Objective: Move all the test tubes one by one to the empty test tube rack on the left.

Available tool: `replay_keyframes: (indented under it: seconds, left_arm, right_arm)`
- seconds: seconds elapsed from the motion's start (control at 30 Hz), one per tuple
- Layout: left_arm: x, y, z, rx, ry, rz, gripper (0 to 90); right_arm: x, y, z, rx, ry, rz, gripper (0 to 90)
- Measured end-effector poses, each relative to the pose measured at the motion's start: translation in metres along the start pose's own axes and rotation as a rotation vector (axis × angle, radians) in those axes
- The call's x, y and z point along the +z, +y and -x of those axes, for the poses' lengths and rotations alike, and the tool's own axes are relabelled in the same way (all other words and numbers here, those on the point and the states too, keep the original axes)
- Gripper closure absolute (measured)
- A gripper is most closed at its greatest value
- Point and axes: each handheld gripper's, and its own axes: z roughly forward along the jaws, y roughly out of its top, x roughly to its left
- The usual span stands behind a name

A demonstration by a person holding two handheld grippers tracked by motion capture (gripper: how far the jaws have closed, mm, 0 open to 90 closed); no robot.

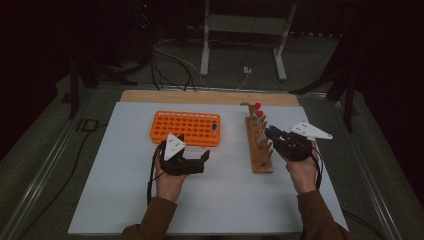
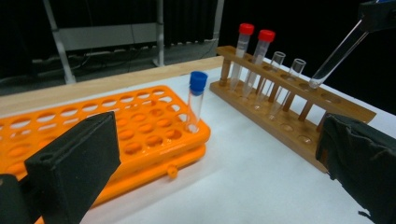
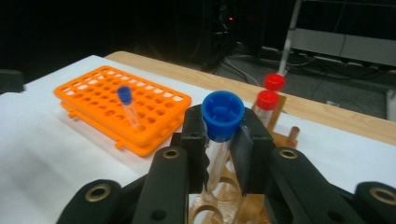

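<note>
We see two red-capped tubes point(image 2: 243, 46) and two open tubes point(image 2: 275, 70) in the wooden rack point(image 2: 299, 126), and one blue-capped tube point(image 2: 196, 100) in the orange rack point(image 2: 140, 135); our right tool point(image 3: 223, 140) pinches another blue-capped tube point(image 3: 219, 121), while our left tool point(image 1: 197, 161) is spread.

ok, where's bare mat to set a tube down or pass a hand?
Free: the strip between orange rack and wooden rack, and the mat's near edge between the forearms. Crowded: around both racks.
</note>
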Motion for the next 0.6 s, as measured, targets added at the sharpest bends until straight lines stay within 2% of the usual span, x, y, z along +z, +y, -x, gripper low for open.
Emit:
replay_keyframes:
  seconds: [0.13, 0.33, 0.4, 0.43, 0.6]
  left_arm:
    - [0.005, 0.002, 0.005, 0.006, -0.014, -0.004, 0.5]
    - [0.017, 0.003, 0.018, 0.021, -0.04, -0.039, 1.0]
    - [0.021, 0.004, 0.022, 0.024, -0.064, -0.051, 2.7]
    - [0.024, 0.005, 0.027, 0.039, -0.081, -0.047, 3.5]
    - [0.032, 0.008, 0.04, 0.074, -0.11, -0.048, 5.9]
  right_arm:
    - [0.001, -0.001, -0.005, 0.008, 0.038, -0.007, 76.6]
    - [0.006, -0.008, -0.016, 0.004, 0.086, -0.037, 76.5]
    - [0.008, -0.011, -0.019, 0.009, 0.103, -0.04, 76.5]
    - [0.009, -0.012, -0.02, 0.005, 0.109, -0.045, 76.5]
    - [0.012, -0.013, -0.03, -0.011, 0.143, -0.059, 76.5]
